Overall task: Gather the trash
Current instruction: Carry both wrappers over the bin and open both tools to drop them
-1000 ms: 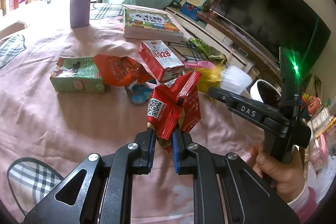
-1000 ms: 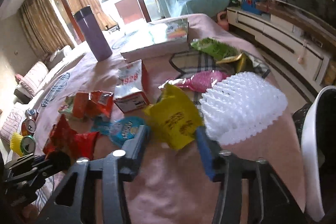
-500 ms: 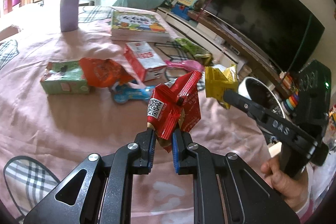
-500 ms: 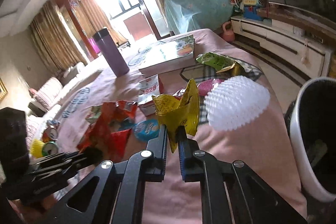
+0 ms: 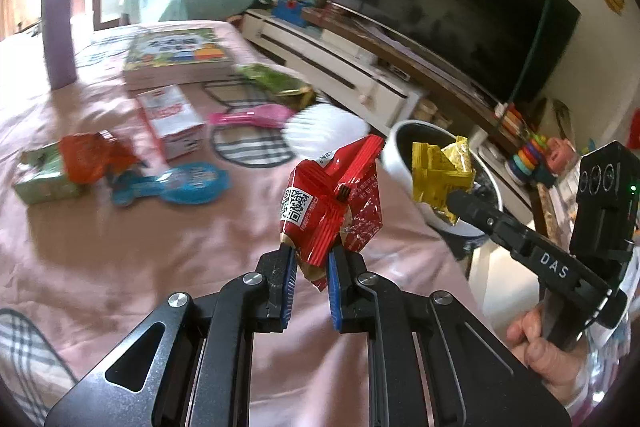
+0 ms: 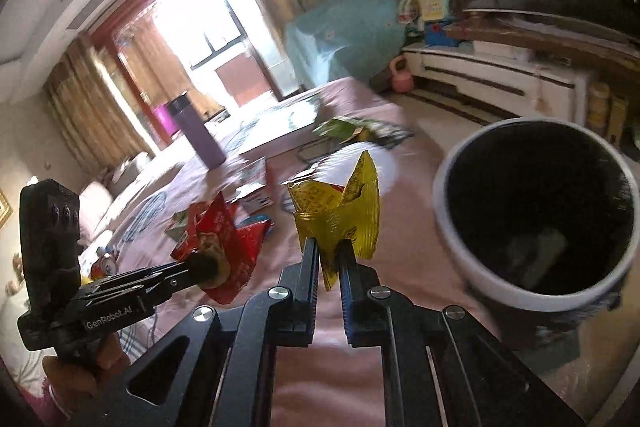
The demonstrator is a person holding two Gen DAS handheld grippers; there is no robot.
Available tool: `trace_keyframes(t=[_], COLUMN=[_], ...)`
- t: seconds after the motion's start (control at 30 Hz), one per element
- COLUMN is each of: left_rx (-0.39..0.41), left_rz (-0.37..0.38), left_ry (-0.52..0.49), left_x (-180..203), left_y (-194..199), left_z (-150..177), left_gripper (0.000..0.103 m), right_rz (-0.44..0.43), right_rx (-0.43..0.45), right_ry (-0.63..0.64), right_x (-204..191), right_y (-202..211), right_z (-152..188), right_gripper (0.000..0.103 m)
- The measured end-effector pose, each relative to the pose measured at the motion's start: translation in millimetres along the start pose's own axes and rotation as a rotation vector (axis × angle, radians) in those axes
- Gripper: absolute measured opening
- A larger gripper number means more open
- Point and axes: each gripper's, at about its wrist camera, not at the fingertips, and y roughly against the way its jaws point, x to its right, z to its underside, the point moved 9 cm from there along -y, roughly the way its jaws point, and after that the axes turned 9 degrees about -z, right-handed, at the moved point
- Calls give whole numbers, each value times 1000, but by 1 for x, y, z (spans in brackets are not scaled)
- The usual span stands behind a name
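My left gripper [image 5: 310,259] is shut on a red snack wrapper [image 5: 332,199] with a QR code, held above the pink tablecloth; it also shows in the right wrist view [image 6: 224,243]. My right gripper [image 6: 329,251] is shut on a crumpled yellow wrapper [image 6: 340,215], held near the rim of a white trash bin [image 6: 532,299] with a black inside, to its left. In the left wrist view the yellow wrapper [image 5: 440,175] hangs over the bin [image 5: 400,151] past the table's right edge.
On the table lie a green box [image 5: 44,179], an orange wrapper [image 5: 88,159], a blue wrapper [image 5: 180,183], a red-and-white carton [image 5: 172,119], a pink brush [image 5: 256,117], a white foam net [image 5: 324,131], a book [image 5: 176,55] and a purple flask [image 5: 58,31]. A TV stands at the right.
Both grippers have moved right toward the bin with their wrappers. The yellow wrapper is now at the bin's rim; the bin looms larger in the right wrist view.
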Motion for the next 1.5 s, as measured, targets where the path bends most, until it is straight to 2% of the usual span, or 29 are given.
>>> trace_keyframes(t=[0.33,0.43,0.63,0.87,1.2,1.23,1.3,1.33,1.37,1.4,1.47,1.5], left_rx=[-10,-27,-37,-75,-106,-106,-118,-120,-117,-112,-103,-94], left_rz=[66,96,103,123,132,130,127,134,141,146,146,145], left_ry=[-88,-99,-133,-150,-158,-158,-160,-157,-153,-152,-152,-151], left_x=[74,97,129,152,164,164,164,165,166,166,165,164], left_y=[-19,-28,-46,-67,-87,-89,-92,-92,-92,-90,-87,-84], left_z=[-19,-25,-38,-43,-46,-46,-45,-44,-45,-45,-44,-44], left_gripper=[13,12,12,13,13,14,26,37,42,44,59,60], right_rz=[128,152,187,205,224,228,230,232,232,235,248,247], right_rx=[66,75,80,72,49,48,45,39,38,38,41,47], right_ry=[-68,-81,-101,-112,-107,-106,-107,-107,-107,-108,-108,-111], right_x=[69,85,113,130,144,144,144,145,146,146,148,148], right_y=[47,55,64,66,60,60,60,59,59,60,61,62], right_z=[-13,-17,-25,-27,-33,-32,-32,-33,-33,-34,-36,-36], right_gripper=[10,10,10,10,14,14,15,16,18,26,48,66])
